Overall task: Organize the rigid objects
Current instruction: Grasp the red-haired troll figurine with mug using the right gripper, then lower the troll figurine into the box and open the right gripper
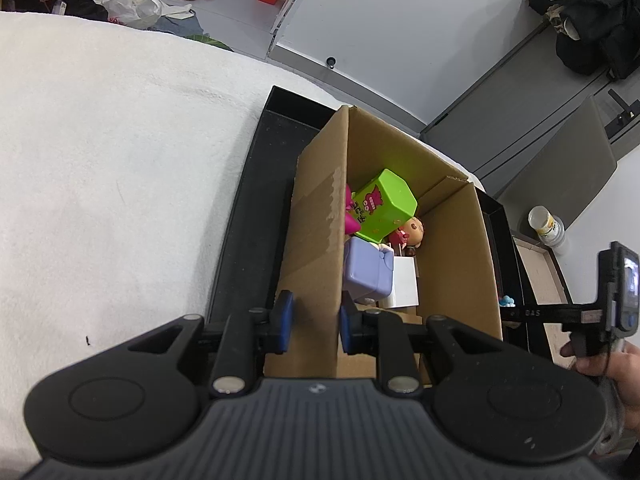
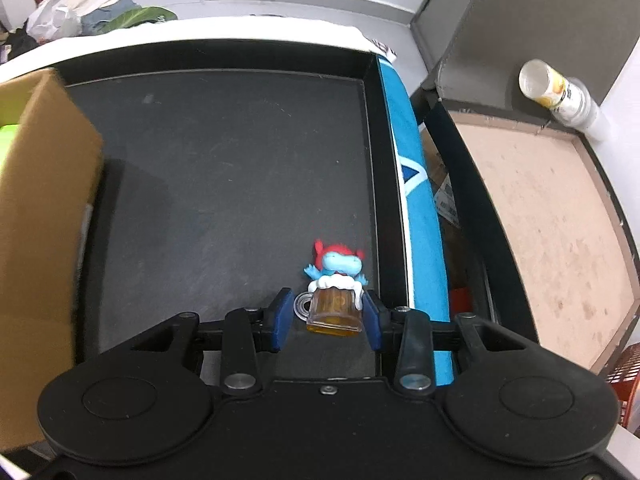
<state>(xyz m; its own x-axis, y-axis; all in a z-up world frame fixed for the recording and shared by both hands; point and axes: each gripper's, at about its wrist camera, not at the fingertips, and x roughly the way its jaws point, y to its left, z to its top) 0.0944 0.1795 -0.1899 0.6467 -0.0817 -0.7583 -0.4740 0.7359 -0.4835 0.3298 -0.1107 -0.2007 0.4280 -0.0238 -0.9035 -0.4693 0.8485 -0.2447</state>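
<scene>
A brown cardboard box (image 1: 316, 240) stands in a black tray (image 1: 256, 200). My left gripper (image 1: 316, 324) is shut on the box's near left wall, one blue pad on each side. Inside lie a green box (image 1: 384, 204), a purple box (image 1: 366, 270), a white box (image 1: 406, 284), a small doll (image 1: 412, 232) and something pink. In the right wrist view a blue and red toy figure in an amber beer mug (image 2: 334, 304) stands on the tray floor (image 2: 240, 180) near its right rim. My right gripper (image 2: 328, 318) is shut on the mug. The box's corner (image 2: 40, 200) is at the left.
The tray lies on a white cloth-covered surface (image 1: 100, 160). A blue board (image 2: 416, 200) runs along the tray's right rim. Beyond it is a wood-topped side table (image 2: 540, 220) with stacked cups (image 2: 560, 92). A person's hand (image 1: 608, 364) holds the right gripper's handle.
</scene>
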